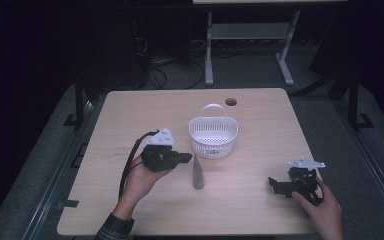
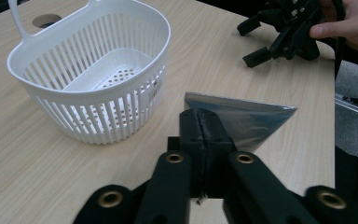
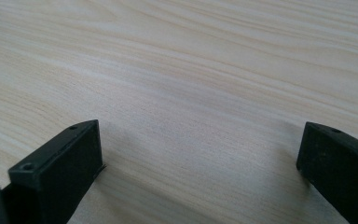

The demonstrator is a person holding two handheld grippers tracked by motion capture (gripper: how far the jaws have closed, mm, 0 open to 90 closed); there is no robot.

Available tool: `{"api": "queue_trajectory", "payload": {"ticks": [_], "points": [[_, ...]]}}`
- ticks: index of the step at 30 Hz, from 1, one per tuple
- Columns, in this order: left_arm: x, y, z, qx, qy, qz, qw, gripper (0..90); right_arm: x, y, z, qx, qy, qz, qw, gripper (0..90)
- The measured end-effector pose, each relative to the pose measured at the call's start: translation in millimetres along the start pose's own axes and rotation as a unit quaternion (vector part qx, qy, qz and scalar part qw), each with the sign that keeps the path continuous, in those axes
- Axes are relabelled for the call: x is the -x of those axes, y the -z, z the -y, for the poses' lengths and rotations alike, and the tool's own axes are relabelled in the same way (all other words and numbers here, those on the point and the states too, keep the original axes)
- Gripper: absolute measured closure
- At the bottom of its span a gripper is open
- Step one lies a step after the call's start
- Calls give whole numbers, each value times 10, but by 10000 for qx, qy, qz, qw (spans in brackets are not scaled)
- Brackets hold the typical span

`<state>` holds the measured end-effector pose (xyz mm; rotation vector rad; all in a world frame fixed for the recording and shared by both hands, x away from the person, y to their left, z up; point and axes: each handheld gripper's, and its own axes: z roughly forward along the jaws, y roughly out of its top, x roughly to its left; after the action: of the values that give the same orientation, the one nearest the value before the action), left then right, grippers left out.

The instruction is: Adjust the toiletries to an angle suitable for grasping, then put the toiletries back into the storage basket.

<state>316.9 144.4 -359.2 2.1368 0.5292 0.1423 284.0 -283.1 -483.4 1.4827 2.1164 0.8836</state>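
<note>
Pouch handling looks like the job, so the worktop (image 1: pixel 130 107) carries little else. My white slotted basket (image 2: pixel 93 79) stands near the far edge, mouth up and empty (a likely drop spot, I judge). My left gripper (image 2: pixel 199 122) has its jaws pressed together on the silver foil pouch (image 2: pixel 247 119), pinching one edge so the rest juts beyond the tips, just beside the basket's near wall. My right gripper (image 3: pixel 200 154) rests spread wide near the worktop's right edge, carrying nothing.
</note>
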Motion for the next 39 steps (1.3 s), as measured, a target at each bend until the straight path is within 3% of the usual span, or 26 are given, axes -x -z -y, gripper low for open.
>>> {"api": "queue_trajectory", "payload": {"ticks": [8, 12, 18, 27, 39], "points": [[13, 70, -12, -61, -24, -71, 10000, 583, 0, -1, 0, -1, -2, -4, 10000, 0], [24, 80, -25, -145, -10, 66, 9999, 466, 0, -1, 0, 1, 0, -4, 10000, 0], [62, 54, -62, -306, -102, 83, 9994, 269, -1, 0, 0, 1, -6, -6, 10000, 0], [132, 4, -218, -756, -284, 105, 9967, 136, 0, 0, 0, 0, 2, -6, 10000, 0], [151, -144, -370, -1075, -388, 152, 9933, 128, 1, 0, 0, 0, 5, -6, 10000, 0]]}}
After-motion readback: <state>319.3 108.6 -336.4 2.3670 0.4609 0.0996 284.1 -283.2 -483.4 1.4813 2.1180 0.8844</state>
